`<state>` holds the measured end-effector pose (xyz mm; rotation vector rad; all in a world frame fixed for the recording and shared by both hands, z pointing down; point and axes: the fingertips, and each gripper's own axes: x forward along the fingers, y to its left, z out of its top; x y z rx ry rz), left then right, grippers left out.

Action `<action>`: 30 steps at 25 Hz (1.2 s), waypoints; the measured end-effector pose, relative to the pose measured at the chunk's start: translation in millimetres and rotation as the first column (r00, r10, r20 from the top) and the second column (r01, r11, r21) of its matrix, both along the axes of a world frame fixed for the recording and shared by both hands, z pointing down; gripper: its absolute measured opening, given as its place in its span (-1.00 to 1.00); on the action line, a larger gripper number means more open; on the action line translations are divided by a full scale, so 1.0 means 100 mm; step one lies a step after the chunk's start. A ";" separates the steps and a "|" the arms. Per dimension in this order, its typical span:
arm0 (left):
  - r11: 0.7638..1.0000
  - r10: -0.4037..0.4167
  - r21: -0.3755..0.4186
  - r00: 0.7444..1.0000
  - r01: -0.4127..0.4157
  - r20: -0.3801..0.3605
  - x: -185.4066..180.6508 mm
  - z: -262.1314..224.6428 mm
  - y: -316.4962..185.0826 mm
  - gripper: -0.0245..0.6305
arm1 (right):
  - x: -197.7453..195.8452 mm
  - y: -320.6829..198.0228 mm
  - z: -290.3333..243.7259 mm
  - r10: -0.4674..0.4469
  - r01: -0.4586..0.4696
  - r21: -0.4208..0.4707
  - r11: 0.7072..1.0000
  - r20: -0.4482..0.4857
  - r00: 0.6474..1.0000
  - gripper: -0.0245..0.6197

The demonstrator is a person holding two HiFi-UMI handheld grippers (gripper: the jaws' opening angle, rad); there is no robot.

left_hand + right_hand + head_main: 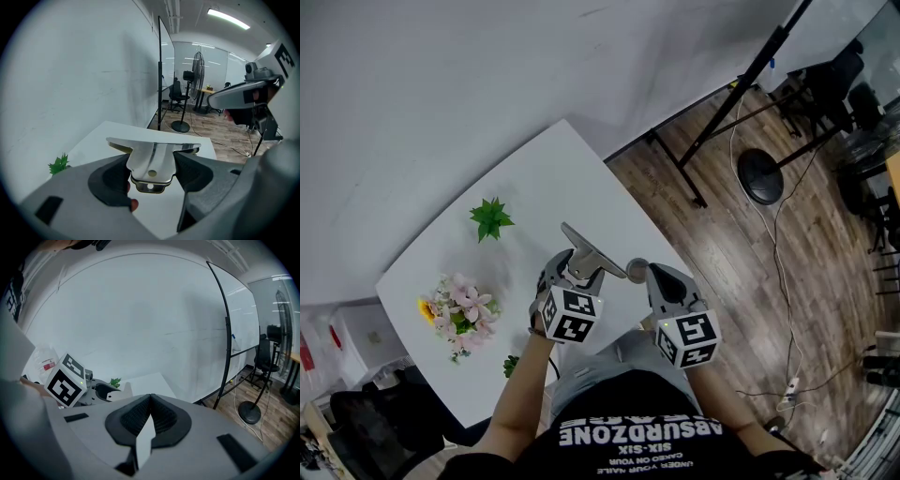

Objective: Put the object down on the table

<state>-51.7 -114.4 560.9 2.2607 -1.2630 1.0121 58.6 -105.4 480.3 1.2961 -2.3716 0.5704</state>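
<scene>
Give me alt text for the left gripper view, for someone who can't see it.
The left gripper is shut on a flat, shiny metal piece with a small hole, held above a white table. A green leaf sprig sits at left; a floor fan stands beyond.

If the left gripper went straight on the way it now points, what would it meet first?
Probably the white table: the left gripper, shut on the metal tool, aims across its top toward the far edge. Depth is unclear; it might pass over.
</scene>
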 end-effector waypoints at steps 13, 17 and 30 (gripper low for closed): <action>1.000 0.014 -0.027 1.000 -0.014 0.015 0.01 0.13 0.00 -0.03 | 0.01 0.01 0.01 0.008 -0.008 -0.006 1.000 -0.004 1.000 -0.93; 0.999 0.014 -0.040 1.000 -0.013 0.013 0.01 0.16 0.00 -0.03 | 0.02 0.02 0.01 0.013 -0.013 -0.010 1.000 -0.006 1.000 -0.93; 0.996 0.039 -0.083 0.999 -0.036 0.035 0.03 0.36 -0.01 -0.03 | 0.04 0.00 0.10 0.034 -0.034 -0.031 0.999 -0.004 0.999 -0.93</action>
